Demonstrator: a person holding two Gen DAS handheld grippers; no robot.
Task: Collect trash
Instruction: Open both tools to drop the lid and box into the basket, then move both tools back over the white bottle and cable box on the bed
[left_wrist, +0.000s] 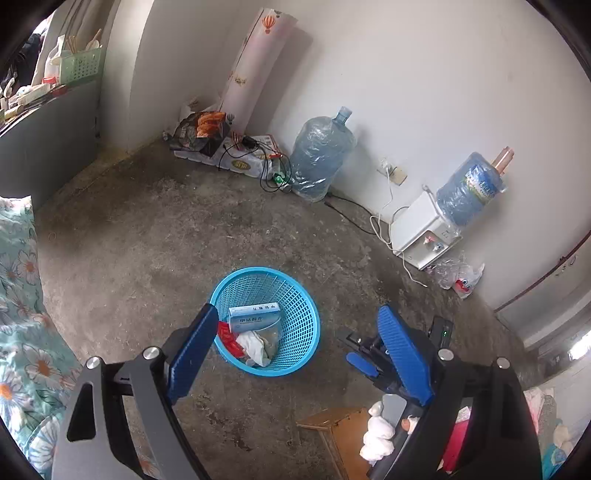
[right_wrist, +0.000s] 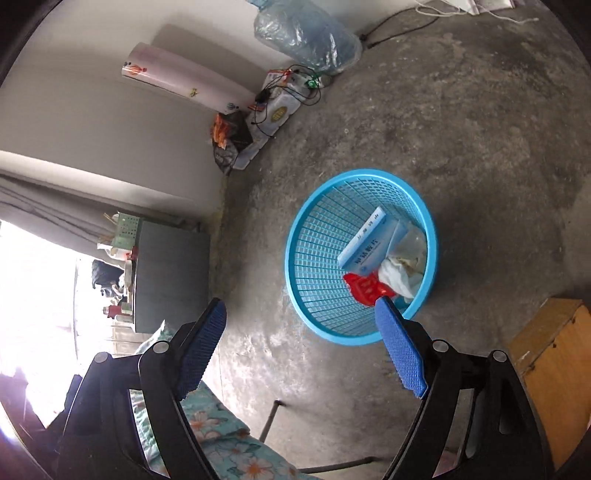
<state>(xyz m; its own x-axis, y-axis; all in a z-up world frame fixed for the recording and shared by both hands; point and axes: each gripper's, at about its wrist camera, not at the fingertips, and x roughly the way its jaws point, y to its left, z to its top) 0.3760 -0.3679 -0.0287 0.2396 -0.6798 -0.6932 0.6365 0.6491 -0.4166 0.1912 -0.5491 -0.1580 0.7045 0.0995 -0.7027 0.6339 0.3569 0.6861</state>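
A blue mesh wastebasket (left_wrist: 266, 321) stands upright on the bare concrete floor (left_wrist: 147, 240), near the middle of the room. Inside it lie a white-and-blue medicine box (left_wrist: 253, 317), a red wrapper (left_wrist: 227, 338) and a crumpled white tissue (left_wrist: 255, 345). A thin clear bag or film seems to sit under the box, but it is hard to make out.

The left gripper (left_wrist: 299, 321) has its jaws spread wide with nothing between the pads. Its left finger overlaps the near left rim of the basket and hides part of the red wrapper. Behind its right finger, the right gripper's blue tips show only in part.

From the right wrist view, the right gripper (right_wrist: 301, 310) is also spread wide and empty. Its right finger covers the near rim of the basket and the edge of the wrapper; whether it touches the rim cannot be told.

Against the far wall stand a large water jug (left_wrist: 321, 158) wrapped in plastic and, to the right, a white water dispenser (left_wrist: 424, 232) with a bottle on top. A wooden stool (left_wrist: 343, 432) is cut off at the near edge, partly hidden by the gripper. A floral bedcover (left_wrist: 18, 295) runs out of view on the left. The print on the box is too small to read.
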